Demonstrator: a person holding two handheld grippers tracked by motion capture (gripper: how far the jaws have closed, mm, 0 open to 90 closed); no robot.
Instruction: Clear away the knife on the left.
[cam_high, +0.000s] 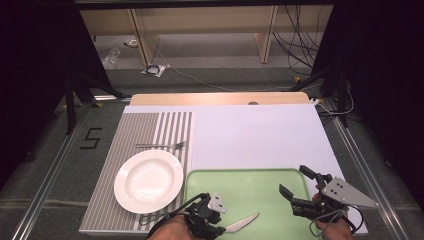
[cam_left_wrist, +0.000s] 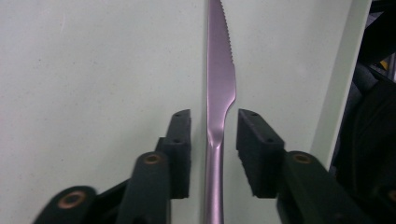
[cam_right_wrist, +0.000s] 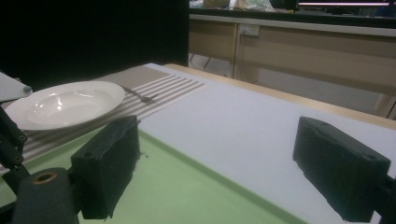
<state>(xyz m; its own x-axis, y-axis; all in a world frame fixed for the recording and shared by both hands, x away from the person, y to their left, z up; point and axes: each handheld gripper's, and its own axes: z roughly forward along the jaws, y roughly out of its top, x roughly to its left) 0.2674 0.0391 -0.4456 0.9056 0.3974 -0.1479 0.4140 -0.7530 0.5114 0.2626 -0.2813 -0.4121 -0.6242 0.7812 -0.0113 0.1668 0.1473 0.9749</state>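
Both hands come in from the near edge of the surface (cam_high: 260, 130), in the high view. The left hand sits low at the near left corner of the green tray (cam_high: 250, 182), with the left gripper (cam_high: 220, 225) pointing to the right along the tray's near rim. Its jaws stand part open on either side of the knife (cam_left_wrist: 219, 93), which lies flat on the tray floor and runs straight out from between them, blade away from the gripper and toothed edge at the far tip. In the left gripper view a narrow gap shows between each pad and the knife's neck, so the pads do not press on it. The right hand is at the near right corner of the tray, holding the right gripper (cam_high: 295, 182) tilted up and aimed towards the far left, just above the tray's right edge. Its jaws are spread wide with nothing between them. To the left of the tray a white plate (cam_high: 148, 181) rests on a striped placemat (cam_high: 150, 130), and a fork (cam_high: 161, 145) lies just beyond the plate.
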